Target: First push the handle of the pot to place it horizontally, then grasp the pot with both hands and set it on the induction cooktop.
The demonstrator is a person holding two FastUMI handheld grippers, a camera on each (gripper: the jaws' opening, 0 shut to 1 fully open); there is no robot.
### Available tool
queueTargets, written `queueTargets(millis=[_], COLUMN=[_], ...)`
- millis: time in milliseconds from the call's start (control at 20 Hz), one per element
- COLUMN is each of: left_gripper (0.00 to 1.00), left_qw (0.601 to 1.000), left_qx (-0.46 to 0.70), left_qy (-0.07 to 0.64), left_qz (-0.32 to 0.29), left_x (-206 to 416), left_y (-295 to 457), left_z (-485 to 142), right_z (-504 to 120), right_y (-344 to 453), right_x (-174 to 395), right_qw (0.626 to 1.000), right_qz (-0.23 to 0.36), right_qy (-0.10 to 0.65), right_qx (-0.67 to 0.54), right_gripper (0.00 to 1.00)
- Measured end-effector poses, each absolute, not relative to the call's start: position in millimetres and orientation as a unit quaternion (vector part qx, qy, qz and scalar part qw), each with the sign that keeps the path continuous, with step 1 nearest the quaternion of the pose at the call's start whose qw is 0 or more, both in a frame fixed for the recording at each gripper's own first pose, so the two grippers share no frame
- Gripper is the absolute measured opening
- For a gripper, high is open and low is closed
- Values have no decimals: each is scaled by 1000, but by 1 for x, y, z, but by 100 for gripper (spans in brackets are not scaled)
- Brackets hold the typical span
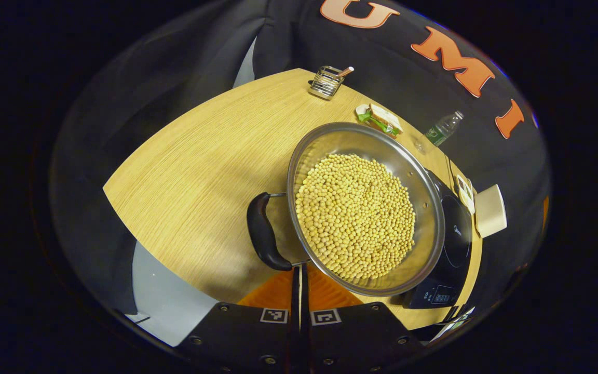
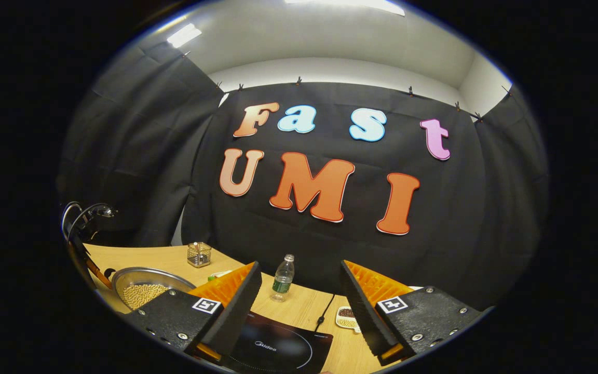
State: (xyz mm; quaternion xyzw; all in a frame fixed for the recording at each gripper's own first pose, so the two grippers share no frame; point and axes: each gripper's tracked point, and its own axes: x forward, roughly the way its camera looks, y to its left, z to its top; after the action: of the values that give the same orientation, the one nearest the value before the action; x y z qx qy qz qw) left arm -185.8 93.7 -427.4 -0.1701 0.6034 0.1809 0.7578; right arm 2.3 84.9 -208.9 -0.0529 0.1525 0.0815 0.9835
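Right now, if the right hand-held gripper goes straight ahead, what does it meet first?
Probably the water bottle, standing beyond the induction cooktop between the open fingers of the right hand-held gripper; depth is unclear.

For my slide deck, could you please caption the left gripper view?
Left claw shut by the handle of a soybean-filled pot, partly over the induction cooktop.

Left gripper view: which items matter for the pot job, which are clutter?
Job:
pot of beans
pot handle
induction cooktop
left gripper

Clutter:
wire holder
sandwich
water bottle
white box
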Motion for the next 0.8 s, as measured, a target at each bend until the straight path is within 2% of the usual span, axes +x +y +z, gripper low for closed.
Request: queueTargets(millis=[450,800], left_gripper=[1,3], left_qw=[775,792], left_qx=[-123,-87], left_qy=[589,573], left_qz=[190,195], left_x=[-163,-139], left_y=[136,166], left_z=[-431,-436], right_z=[-265,-322], right_y=[123,179], right_x=[-1,-23], right_qw=[966,933], right_qz=[111,157], right_qy=[234,322], right_qx=[-20,18], right_gripper=[94,93])
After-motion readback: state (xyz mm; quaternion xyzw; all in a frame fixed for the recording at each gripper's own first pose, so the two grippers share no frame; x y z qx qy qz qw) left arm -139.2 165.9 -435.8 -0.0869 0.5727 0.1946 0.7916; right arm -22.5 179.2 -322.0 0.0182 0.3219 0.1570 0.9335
